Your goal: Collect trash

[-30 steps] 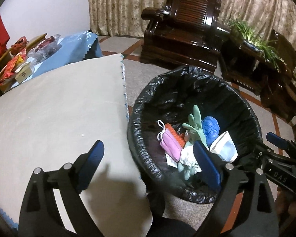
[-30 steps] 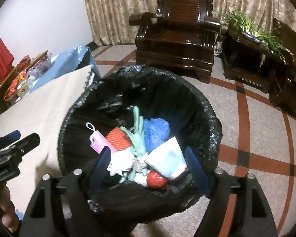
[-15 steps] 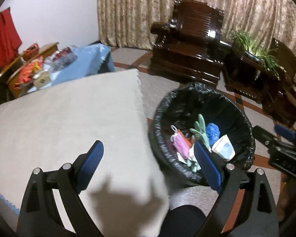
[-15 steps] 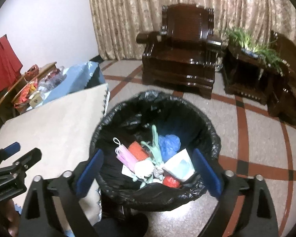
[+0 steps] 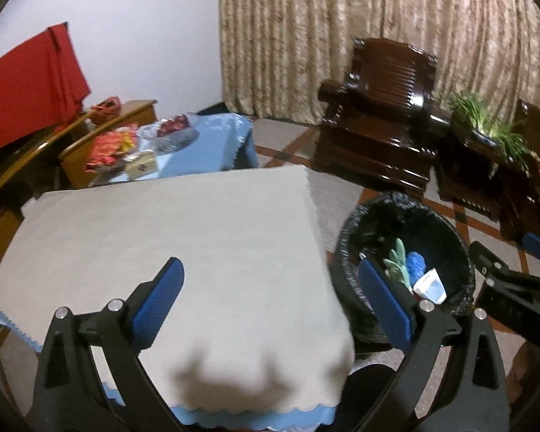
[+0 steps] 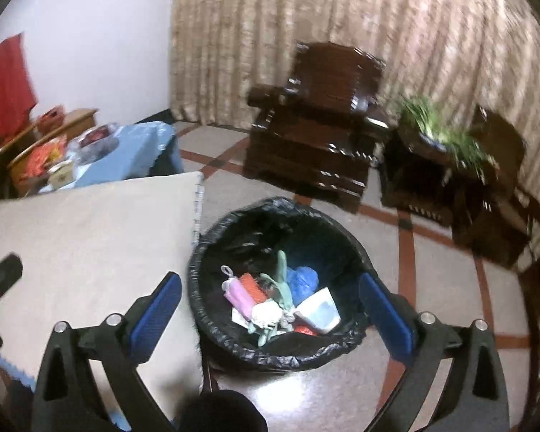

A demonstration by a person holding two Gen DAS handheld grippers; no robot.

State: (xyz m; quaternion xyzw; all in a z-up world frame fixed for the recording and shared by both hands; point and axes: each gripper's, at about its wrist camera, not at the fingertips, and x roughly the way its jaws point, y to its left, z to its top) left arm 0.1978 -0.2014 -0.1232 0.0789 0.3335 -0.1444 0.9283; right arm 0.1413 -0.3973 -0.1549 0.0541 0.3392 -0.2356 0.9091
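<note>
Both claws lifted clear of bin (image 6: 277, 356) — right claw (image 6: 270, 306) spread wider, empty.

Trash (image 6: 280, 302) in bin (image 6: 234, 342) beside table (image 6: 90, 237)

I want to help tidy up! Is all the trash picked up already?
Nearly, it seems. The black-lined bin already holds gloves, wrappers and a paper cup. The beige tablecloth shows no trash. Both tools hold nothing: the left tool is opening, the right tool is open. Little looks left here.
</note>
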